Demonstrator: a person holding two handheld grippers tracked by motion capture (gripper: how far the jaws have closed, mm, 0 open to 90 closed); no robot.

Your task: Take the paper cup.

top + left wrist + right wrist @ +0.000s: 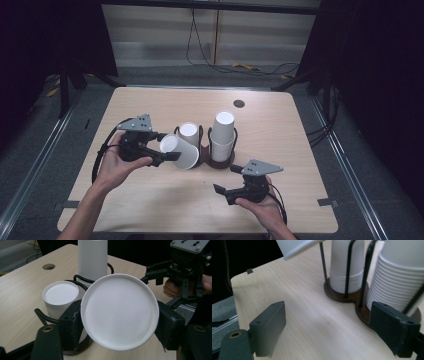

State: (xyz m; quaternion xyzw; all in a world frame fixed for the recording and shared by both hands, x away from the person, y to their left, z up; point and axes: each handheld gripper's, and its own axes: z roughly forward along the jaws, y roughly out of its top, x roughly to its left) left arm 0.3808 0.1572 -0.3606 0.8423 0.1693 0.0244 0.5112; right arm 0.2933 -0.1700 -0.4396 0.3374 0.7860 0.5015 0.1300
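Gripper work first: our left gripper [167,156] is clamped on a white paper cup [179,151], its pads pressing either side of the cup, which lies tilted on its side with the base facing us, just left of the cup holder [220,162]. Our right gripper [226,179] hovers near the front right of the counter [150,200], its jaws spread wide with nothing between them. We see the counter as a pale wood top. On it, toward the middle, stands the dark wire cup holder with two upturned stacks: the taller stack [223,134] at right, the shorter stack [189,134] at left, touching the held cup's far side.
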